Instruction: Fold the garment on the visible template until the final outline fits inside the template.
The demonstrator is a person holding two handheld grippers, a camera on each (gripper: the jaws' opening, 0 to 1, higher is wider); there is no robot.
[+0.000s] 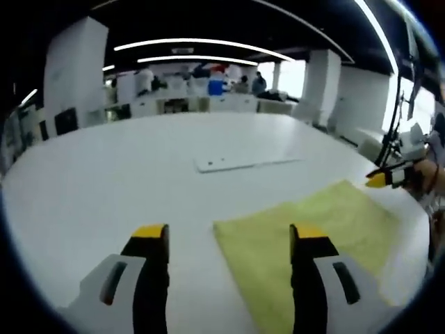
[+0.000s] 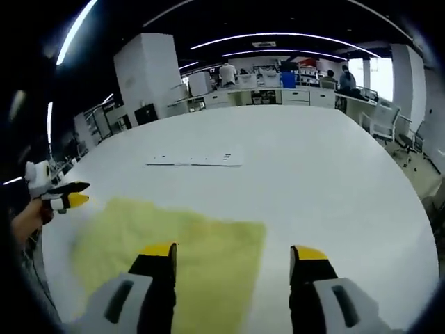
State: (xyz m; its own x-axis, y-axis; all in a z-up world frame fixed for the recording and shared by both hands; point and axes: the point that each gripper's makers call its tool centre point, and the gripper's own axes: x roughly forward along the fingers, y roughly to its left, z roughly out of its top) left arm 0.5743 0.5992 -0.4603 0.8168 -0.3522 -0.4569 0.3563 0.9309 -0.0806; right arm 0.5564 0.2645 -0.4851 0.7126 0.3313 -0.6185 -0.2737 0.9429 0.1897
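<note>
Yellow garment [image 1: 313,233] flat on white table [image 1: 125,181], under left gripper [image 1: 230,240] right jaw, long axis toward 2 o'clock. Right gripper [image 2: 233,261], left gripper: jaws wide apart, holding nothing.

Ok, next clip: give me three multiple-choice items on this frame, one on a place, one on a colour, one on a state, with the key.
1. Where does the flat white template lie?
A. On the table beyond the garment
B. Under the garment
C. In a gripper's jaws

2. What colour is the garment?
A. Dark blue
B. Yellow-green
C. Red

3. How do the left gripper and right gripper stand?
A. Both shut on cloth
B. One open, one shut
C. Both open, holding nothing

Key: 1 A, the board sits apart on the white table, farther off than the cloth. 2 B, both views show it yellow-green. 3 C, each pair of jaws stands wide apart with nothing between.
</note>
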